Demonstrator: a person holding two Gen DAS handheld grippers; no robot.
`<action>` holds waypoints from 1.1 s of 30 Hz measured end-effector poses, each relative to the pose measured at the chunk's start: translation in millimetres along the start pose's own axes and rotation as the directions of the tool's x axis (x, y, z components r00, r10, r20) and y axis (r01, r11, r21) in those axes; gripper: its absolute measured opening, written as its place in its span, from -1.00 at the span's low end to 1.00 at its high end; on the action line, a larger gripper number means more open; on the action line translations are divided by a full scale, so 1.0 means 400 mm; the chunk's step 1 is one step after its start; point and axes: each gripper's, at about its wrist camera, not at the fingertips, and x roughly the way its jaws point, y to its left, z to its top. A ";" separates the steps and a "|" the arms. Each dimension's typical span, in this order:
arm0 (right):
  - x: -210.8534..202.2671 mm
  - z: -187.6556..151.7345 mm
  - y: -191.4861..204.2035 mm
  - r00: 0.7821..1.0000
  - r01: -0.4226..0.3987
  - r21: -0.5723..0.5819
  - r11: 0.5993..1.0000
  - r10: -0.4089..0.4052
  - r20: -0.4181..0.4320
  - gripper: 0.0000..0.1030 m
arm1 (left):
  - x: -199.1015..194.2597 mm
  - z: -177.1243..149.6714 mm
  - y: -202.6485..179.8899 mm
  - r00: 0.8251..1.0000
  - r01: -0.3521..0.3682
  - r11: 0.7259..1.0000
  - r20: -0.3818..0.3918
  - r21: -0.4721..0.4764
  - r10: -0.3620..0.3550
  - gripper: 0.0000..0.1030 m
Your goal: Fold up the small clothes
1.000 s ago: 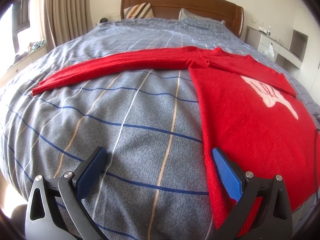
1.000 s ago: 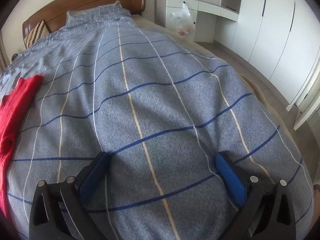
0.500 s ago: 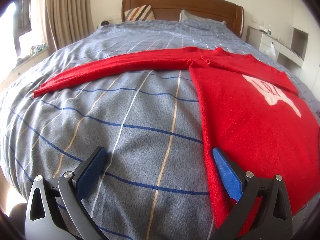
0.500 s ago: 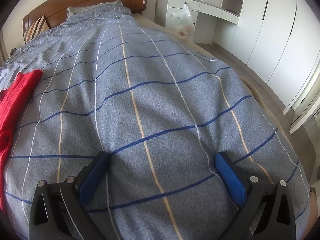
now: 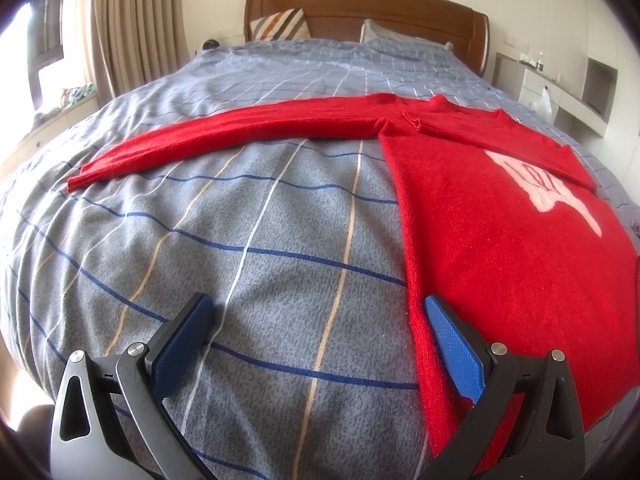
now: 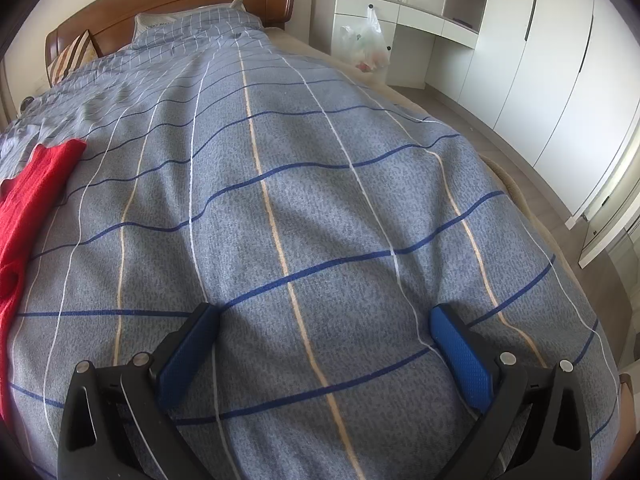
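Observation:
A red sweater (image 5: 500,240) with a white print lies flat on the bed. Its left sleeve (image 5: 224,136) stretches out to the left; the other sleeve lies folded across the chest. My left gripper (image 5: 318,320) is open and empty, low over the cover, its right finger at the sweater's left side edge. In the right wrist view only the sweater's red edge (image 6: 36,184) shows at the far left. My right gripper (image 6: 324,340) is open and empty above bare cover, well right of the sweater.
The bed has a grey-blue checked cover (image 5: 240,248), pillows (image 5: 280,26) and a wooden headboard (image 5: 360,4). Curtains (image 5: 132,28) and a window are on the left. A white desk with a plastic bag (image 6: 366,42) and wardrobes (image 6: 560,60) stand on the right.
Both views have shifted slightly: the right gripper has moved a little right, showing less of the sweater. Both grippers stay open.

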 end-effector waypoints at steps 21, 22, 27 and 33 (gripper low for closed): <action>-0.002 -0.003 0.003 1.000 0.013 0.000 1.000 -0.013 -0.005 1.00 | -0.007 -0.001 0.013 1.000 0.026 1.000 -0.016 -0.005 -0.026 0.99; -0.003 -0.003 0.002 1.000 0.008 -0.006 1.000 -0.009 -0.008 1.00 | -0.007 -0.001 0.013 0.999 0.029 1.000 -0.017 -0.004 -0.029 0.99; -0.082 -0.026 -0.019 0.993 -0.110 0.024 0.994 0.109 0.037 1.00 | -0.011 0.002 0.014 0.999 0.034 0.999 -0.023 -0.014 -0.035 0.99; -0.320 -0.164 -0.021 0.925 -0.281 0.066 0.958 0.251 0.286 1.00 | -0.044 0.035 0.030 0.997 0.065 0.996 -0.039 -0.055 -0.067 0.99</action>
